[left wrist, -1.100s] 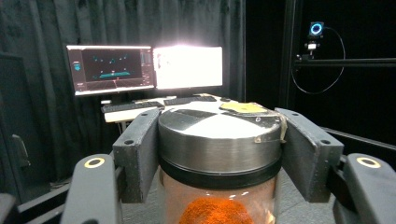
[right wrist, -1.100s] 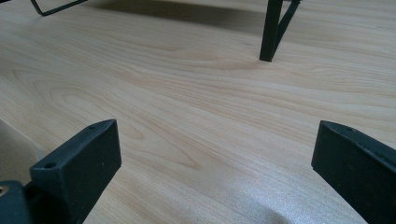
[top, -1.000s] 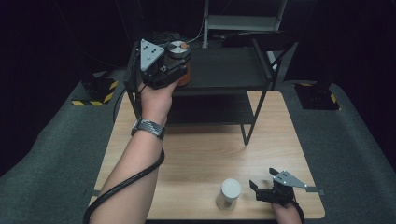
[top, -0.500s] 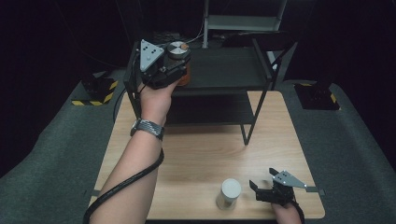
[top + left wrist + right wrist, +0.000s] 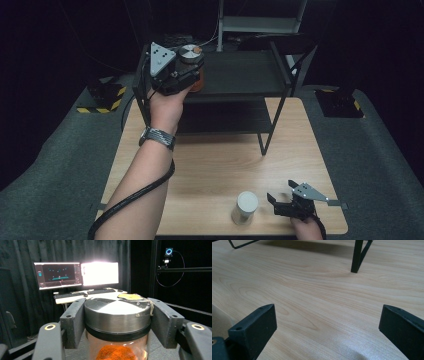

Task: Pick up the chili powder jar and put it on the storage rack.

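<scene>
My left arm reaches far over the table to the black shelf; left gripper clamps the spice jar standing there. Near right, my right gripper rests low, jaws wide apart, holding nothing.

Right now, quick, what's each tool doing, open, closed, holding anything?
Left tool: closed on the jar of orange powder, jaws against its metal lid, at the black shelf.
Right tool: open, holding nothing, low over the wooden table.
</scene>
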The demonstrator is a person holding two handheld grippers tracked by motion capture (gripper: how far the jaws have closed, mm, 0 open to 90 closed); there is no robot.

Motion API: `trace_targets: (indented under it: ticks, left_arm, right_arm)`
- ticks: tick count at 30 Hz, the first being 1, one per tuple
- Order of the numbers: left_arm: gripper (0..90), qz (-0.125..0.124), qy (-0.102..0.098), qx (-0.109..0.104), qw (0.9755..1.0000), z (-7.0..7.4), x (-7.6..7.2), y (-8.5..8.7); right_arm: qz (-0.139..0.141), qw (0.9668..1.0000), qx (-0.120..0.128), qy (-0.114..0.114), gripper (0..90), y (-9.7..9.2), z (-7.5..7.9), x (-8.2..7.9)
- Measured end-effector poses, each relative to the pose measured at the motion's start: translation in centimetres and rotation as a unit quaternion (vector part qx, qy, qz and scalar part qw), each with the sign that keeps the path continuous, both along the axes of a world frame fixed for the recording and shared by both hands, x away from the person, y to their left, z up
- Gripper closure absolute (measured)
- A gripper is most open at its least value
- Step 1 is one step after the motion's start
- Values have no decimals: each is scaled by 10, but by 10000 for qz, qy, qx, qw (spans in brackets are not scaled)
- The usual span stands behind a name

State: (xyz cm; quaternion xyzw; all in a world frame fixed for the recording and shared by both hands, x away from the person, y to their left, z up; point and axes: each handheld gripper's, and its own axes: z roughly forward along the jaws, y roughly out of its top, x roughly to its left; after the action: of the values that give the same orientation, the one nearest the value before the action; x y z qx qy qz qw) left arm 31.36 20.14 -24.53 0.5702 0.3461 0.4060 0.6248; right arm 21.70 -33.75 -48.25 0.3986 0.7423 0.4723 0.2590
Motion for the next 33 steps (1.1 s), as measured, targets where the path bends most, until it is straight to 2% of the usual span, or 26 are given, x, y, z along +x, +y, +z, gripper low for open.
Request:
trace_targets:
  ticks: [6,9,13,17,29,33]
  left_arm:
    - [104,72,264,-92,9996,6,-1,-4]
    - [3,149,279,-32,9995,8,-4,-6]
    - [3,11,195,-45,9998,9,-9,-3]
    - [3,12,152,-32,9999,10,-13,-4]
    - [3,29,199,-66,9998,9,-28,1]
    - [3,17,125,61,9999,4,-38,6]
  right_arm:
    - [-6,10000,3,-1,7,0,0,0]
    - [-2,10000,-5,-6,7,0,0,0]
    - [-7,10000,-12,-5,6,0,0,0]
    - [-8,10000,-9,-7,7,1,0,0]
    - [-34,10000,-34,-15,6,2,0,-1]
    - [-49,10000,-61,-24,7,3,0,-1]
